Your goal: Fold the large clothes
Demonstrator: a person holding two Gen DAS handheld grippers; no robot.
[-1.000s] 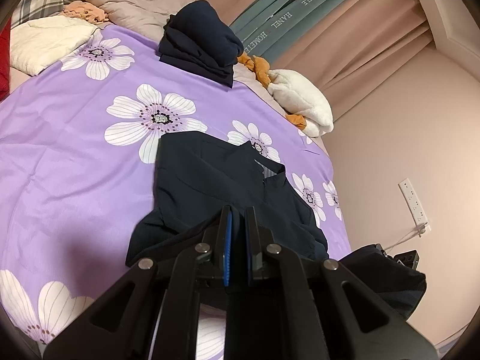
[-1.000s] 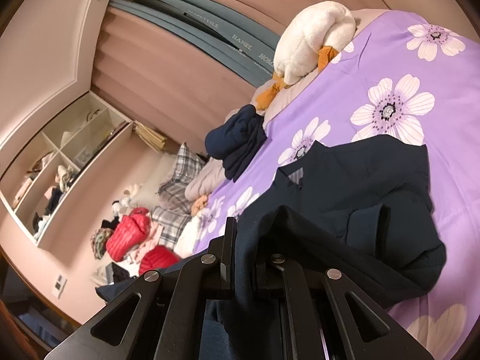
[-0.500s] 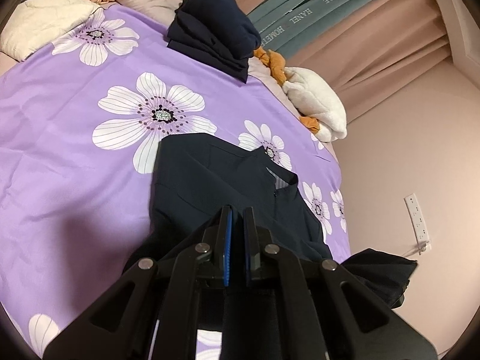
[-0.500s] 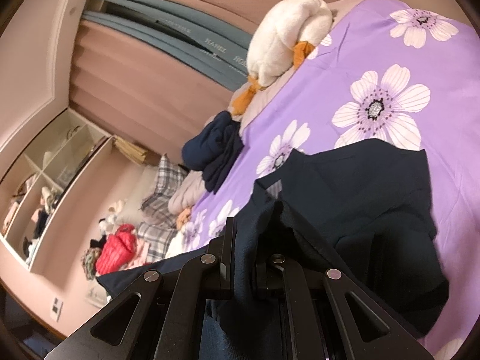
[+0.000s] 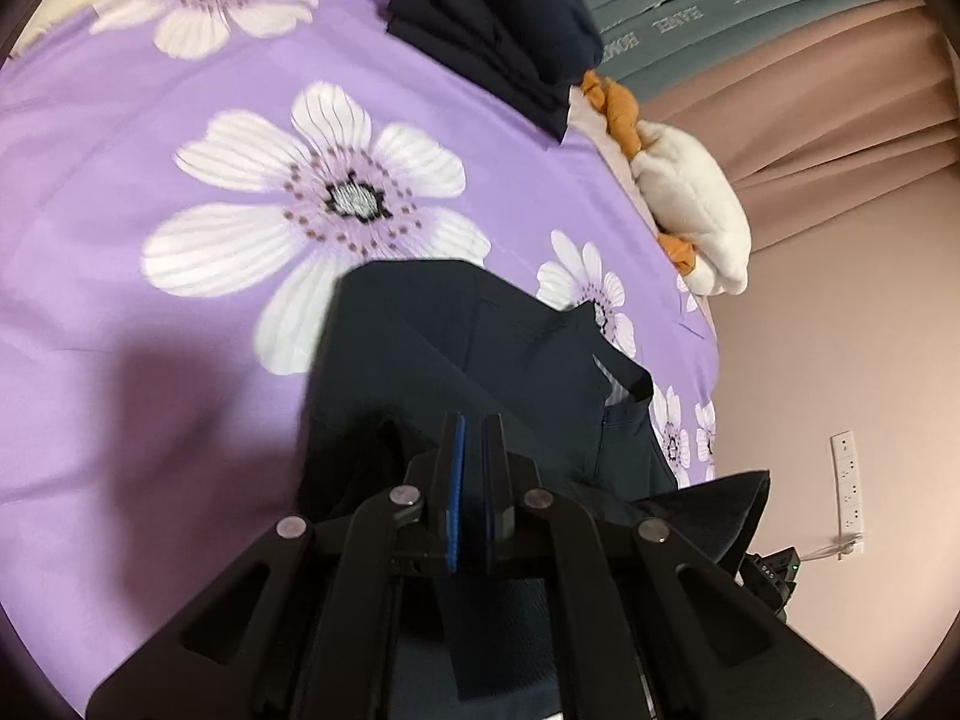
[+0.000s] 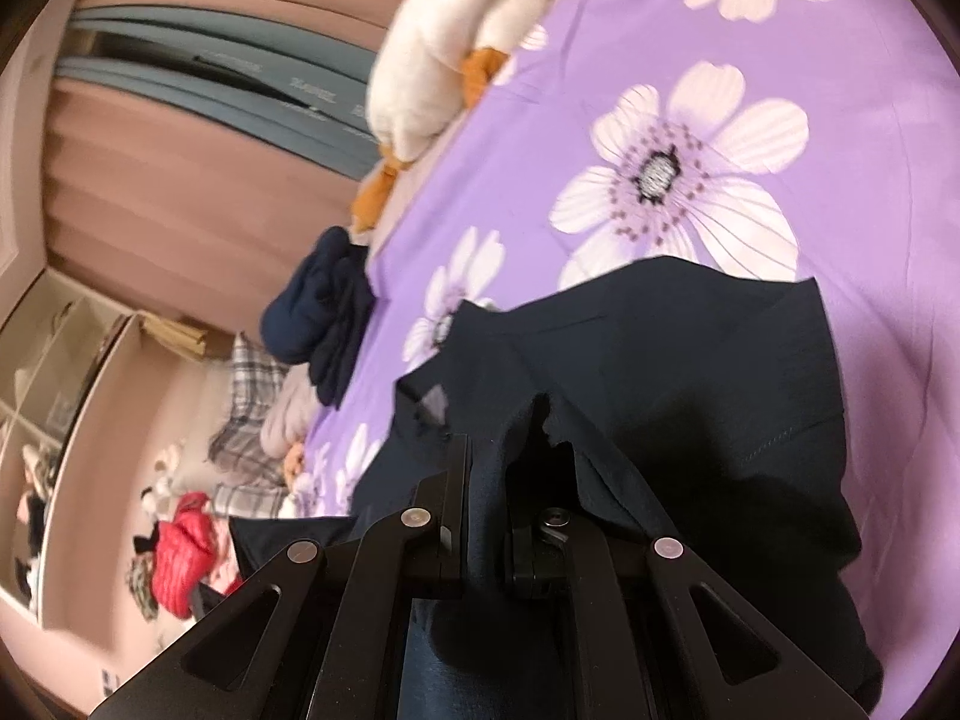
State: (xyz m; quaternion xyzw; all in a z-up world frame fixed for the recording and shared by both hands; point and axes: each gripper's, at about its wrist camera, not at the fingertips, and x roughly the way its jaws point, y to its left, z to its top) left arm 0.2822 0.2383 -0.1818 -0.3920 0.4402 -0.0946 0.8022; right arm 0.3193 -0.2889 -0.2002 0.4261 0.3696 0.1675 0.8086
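Observation:
A dark navy garment (image 5: pixel 480 354) lies partly on the purple flowered bed cover (image 5: pixel 150 192), collar end toward the far side. It also fills the lower part of the right wrist view (image 6: pixel 690 360). My left gripper (image 5: pixel 474 426) is shut on a fold of the garment's near edge, held above the bed. My right gripper (image 6: pixel 489 450) is shut on another bunch of the same cloth, which drapes over its right finger and hides it.
A folded navy pile (image 5: pixel 510 6) sits at the far end of the bed, also in the right wrist view (image 6: pixel 324 312). A white and orange plush toy (image 5: pixel 696 204) lies by the curtain. Plaid pillows (image 6: pixel 246 402) and a red jacket (image 6: pixel 180 552) lie beyond. The wall (image 5: pixel 840 330) bounds the bed's right side.
Both grippers have moved forward over the bed with the garment's near edge, carrying it toward the collar end. The lying part looks closer and larger in both views.

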